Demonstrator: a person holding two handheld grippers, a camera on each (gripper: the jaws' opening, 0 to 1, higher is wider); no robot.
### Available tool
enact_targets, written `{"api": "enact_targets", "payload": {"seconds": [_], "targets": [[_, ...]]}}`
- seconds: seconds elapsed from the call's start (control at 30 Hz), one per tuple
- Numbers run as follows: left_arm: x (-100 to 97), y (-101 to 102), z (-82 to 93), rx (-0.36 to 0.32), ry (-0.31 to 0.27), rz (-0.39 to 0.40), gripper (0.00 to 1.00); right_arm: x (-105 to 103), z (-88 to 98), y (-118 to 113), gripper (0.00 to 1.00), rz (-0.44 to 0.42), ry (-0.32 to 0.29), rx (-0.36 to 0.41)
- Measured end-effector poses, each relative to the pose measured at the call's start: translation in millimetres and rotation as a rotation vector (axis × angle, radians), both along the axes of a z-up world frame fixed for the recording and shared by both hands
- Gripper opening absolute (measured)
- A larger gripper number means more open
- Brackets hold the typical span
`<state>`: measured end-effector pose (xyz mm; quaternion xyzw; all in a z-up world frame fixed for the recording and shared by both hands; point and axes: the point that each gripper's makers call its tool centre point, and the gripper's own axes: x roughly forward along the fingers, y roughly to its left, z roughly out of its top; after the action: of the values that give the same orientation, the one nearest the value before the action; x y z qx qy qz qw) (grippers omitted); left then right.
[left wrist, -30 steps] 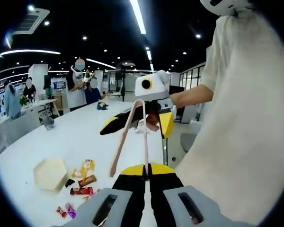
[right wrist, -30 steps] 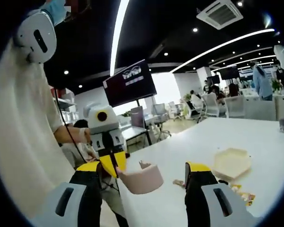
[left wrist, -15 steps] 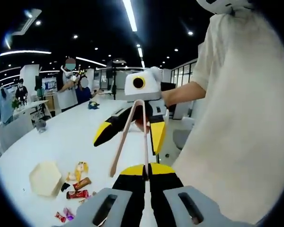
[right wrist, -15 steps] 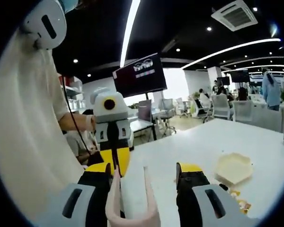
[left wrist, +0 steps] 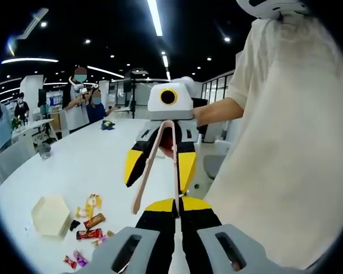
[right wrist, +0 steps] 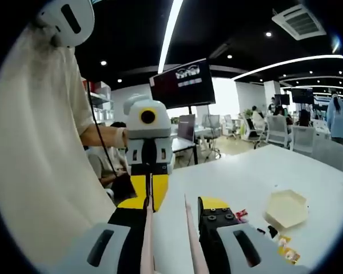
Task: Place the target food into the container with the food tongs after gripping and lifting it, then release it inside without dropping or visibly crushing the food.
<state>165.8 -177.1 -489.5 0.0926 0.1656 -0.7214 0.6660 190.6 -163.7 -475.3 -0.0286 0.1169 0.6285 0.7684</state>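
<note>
White surface [left wrist: 74, 165] runs through an open office under strip lights. Both grippers are up in the air, facing each other. The left gripper [left wrist: 175, 210] has its fingers pressed together on one arm of the pink food tongs [left wrist: 160, 162]; the right gripper [right wrist: 172, 206] pinches the tongs too, its fingers close around the two arms. Wrapped snacks [left wrist: 90, 220] lie down on the surface beside the hexagonal container [left wrist: 50, 216], well below and away from the tong tips, which are open.

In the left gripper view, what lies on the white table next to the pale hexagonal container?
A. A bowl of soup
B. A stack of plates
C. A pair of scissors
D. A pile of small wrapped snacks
D: just beside the hexagonal container on the white table, several small wrapped snacks in red, orange and yellow wrappers lie scattered.
</note>
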Motion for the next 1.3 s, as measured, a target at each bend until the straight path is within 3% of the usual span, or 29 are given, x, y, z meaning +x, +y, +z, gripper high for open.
{"api": "enact_targets", "payload": {"seconds": [0.2,0.37,1.3], "targets": [[-2.0,0.5,0.4,0.000,0.004,-0.009,0.00,-4.2,0.0,0.8,0.29,0.019,-0.007,-0.004],[-3.6,1.3,0.4,0.003,0.007,-0.017,0.00,-3.4,-1.2,1.7,0.33,0.020,-0.022,-0.017],[-5.2,-1.8,2.1,-0.036,0.052,-0.015,0.00,-7.7,0.4,2.2,0.29,0.031,0.032,0.019]]}}
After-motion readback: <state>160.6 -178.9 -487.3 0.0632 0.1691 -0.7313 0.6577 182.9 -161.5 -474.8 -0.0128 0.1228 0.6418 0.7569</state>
